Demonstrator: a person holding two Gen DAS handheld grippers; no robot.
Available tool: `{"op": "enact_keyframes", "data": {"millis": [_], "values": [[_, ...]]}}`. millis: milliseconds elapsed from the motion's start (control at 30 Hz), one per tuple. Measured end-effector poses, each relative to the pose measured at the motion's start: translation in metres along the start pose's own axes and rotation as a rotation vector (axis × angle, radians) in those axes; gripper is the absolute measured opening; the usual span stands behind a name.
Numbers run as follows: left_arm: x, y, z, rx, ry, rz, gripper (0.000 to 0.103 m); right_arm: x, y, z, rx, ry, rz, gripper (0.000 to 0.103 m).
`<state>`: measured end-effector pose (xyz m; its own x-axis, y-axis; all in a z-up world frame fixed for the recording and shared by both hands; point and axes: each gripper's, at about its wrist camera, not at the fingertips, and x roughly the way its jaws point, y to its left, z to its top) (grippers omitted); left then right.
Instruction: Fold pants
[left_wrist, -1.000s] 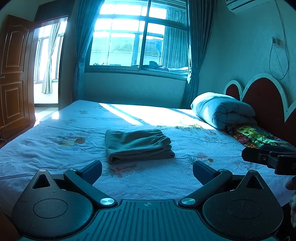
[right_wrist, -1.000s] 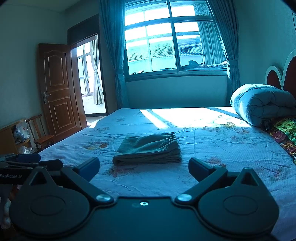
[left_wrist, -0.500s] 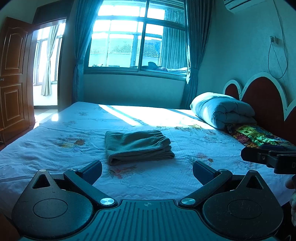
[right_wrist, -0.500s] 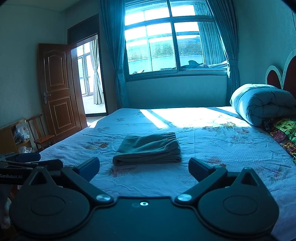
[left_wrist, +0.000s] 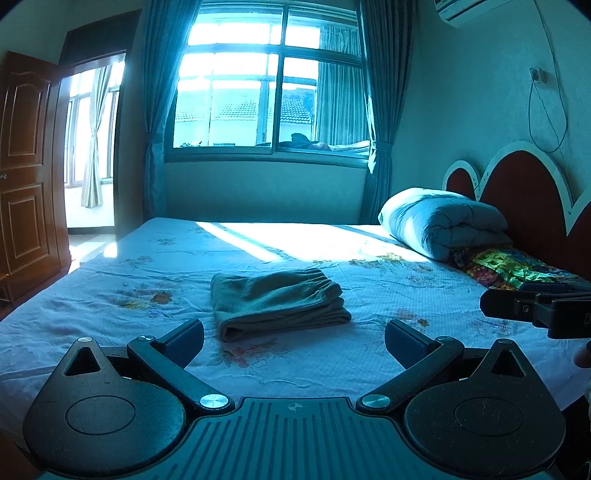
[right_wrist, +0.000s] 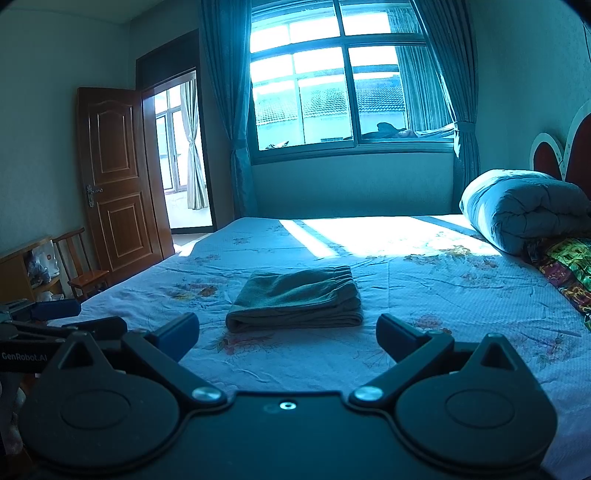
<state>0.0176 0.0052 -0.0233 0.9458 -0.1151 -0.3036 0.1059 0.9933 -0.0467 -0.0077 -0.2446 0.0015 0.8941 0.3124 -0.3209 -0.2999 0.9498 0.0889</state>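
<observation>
The left gripper (left_wrist: 294, 338) has its jaws spread wide and holds nothing; its dark blue pads (left_wrist: 183, 341) sit at the ends of black hinged arms, above the near part of the bed (left_wrist: 110, 291). The right gripper (right_wrist: 287, 332) is likewise wide apart and empty, of the same black construction with round pivot housings and bright metal pins.

The pants (left_wrist: 277, 302) lie ahead of both grippers, clear of the fingertips, near the middle of the bed. They are folded into a compact rectangular stack of olive-green soft fabric, with the gathered elastic waistband along the far right edge and the rounded fold facing the cameras.

View differences:
- The left wrist view shows the right gripper entering from the right edge, the air conditioner (left_wrist: 461, 11) and a wall cable (left_wrist: 546, 110).
- The right wrist view shows the left gripper (right_wrist: 55, 317) at the left edge, a wooden chair (right_wrist: 83, 269) and a low cabinet (right_wrist: 18, 269) beside the panelled door (right_wrist: 118, 181).

The bedsheet is pale, wrinkled, finely textured, with floral print. A rolled quilt (left_wrist: 443, 221) lies against the scalloped red headboard (left_wrist: 524, 199), touching a multicoloured patterned cloth (left_wrist: 506, 264).
</observation>
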Motion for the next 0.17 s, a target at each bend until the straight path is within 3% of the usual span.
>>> {"op": "enact_keyframes", "data": {"millis": [167], "values": [[0.0002, 0.0043, 0.002, -0.018, 0.0, -0.005, 0.103, -0.0001, 0.0, 0.0, 0.0, 0.0, 0.0, 0.097]]}}
